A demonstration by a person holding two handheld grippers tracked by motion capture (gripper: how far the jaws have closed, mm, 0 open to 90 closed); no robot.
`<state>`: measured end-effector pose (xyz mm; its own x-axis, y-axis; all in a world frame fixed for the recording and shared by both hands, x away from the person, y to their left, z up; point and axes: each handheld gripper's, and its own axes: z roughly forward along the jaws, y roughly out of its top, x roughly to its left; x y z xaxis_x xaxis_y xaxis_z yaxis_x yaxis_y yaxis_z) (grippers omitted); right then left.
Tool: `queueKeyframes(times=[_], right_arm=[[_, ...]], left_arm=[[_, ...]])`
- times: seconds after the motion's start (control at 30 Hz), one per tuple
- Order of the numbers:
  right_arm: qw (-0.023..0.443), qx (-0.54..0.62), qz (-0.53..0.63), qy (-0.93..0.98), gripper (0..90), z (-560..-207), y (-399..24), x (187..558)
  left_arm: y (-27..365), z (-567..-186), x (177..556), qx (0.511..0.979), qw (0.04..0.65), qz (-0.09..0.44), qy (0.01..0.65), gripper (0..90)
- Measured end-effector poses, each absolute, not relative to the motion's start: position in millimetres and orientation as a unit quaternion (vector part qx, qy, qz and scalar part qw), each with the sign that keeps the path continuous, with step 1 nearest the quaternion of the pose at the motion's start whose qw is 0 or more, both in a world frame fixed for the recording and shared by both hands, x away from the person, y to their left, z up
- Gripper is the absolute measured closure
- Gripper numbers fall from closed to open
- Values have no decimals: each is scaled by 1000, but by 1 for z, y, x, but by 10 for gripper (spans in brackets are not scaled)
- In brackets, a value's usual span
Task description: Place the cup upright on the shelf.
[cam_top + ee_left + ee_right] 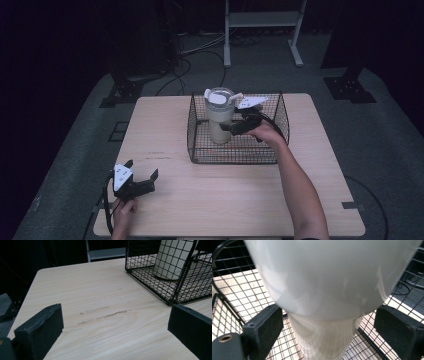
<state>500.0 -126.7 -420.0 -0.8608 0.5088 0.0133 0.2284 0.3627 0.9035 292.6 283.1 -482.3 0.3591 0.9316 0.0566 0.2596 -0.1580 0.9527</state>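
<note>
Item: cream tumbler [220, 120], standing upright in wire basket [200, 150], centre frame. Right tool [327, 325] is being held spread astride its narrow base; square, low closure is advised. Left tool [141, 181] is being held spread, lower left.

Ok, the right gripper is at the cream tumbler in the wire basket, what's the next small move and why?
Probably close the right gripper on the cream tumbler. In the right gripper view its jaws stand open on either side of the tumbler's narrower lower part, with gaps on both sides. The tumbler stands upright inside the black wire basket, and the left gripper sits open, far off.
</note>
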Motion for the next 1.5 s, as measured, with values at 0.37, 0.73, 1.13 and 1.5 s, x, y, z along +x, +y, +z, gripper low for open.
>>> queueKeyframes(times=[0.37,0.73,1.13,1.5], right_arm=[[141,229,508,819,83,-407,-136,491],[139,236,498,823,83,-394,-145,481],[139,246,507,815,83,-386,-161,465],[138,259,519,803,83,-375,-182,445]], left_arm=[[283,-482,293,674,474,355,442,0],[282,-482,293,673,473,355,443,0],[282,-483,293,674,471,356,444,0],[281,-483,294,677,468,358,441,0]])
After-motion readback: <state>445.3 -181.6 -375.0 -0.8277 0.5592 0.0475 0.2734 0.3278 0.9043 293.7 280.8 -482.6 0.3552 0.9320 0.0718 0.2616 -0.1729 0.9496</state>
